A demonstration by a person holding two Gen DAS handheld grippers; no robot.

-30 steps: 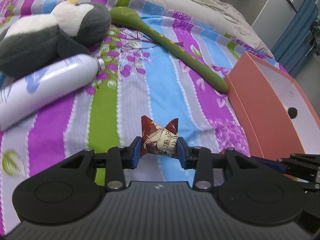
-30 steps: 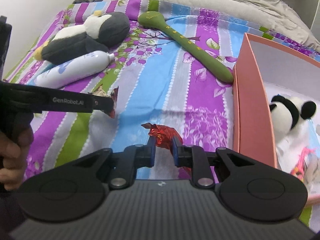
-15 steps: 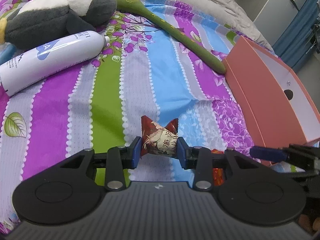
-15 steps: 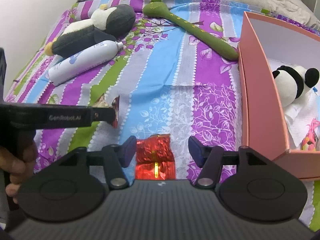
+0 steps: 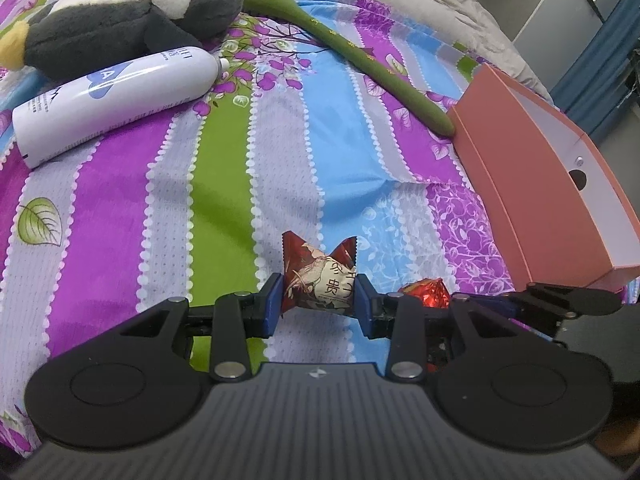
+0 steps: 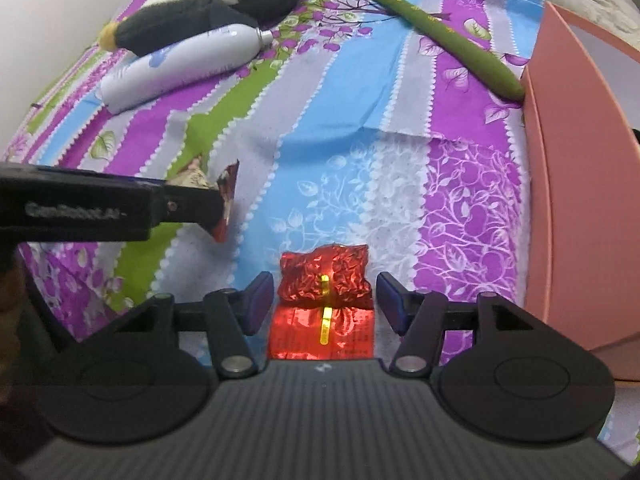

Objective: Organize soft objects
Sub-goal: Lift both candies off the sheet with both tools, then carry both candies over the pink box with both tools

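The left hand-held gripper (image 5: 319, 303) is angling steeply down toward the bed, and its blue pads are pinching a dark red candy pouch (image 5: 318, 276) printed with a bird and Chinese characters. The pouch is sitting upright between the pads, its two crimped corners sticking up, held clear above the striped bedsheet (image 5: 224, 184). In the right wrist view the same hand-held gripper is reaching in from the left edge, level across the picture, with the pouch at its tip.

The right hand-held gripper (image 6: 325, 300) is also pointing steeply down at the bed. Its jaws are standing spread, with a gap on either side of a crinkled red foil packet (image 6: 325, 280) that is lying on the sheet between them; neither pad is touching it. In the left wrist view the packet is showing just to the right of the left hand-held gripper's right finger, and the right hand-held gripper's black linkage is lying low at the right edge.

A pink box (image 6: 580, 184) is sitting on the bed to the right. A green plush spoon (image 5: 352, 52) is lying diagonally, its tip touching the box's corner. A grey-and-white plush penguin (image 5: 120, 20) and a white spray bottle (image 5: 116, 104) are lying side by side at the far left.
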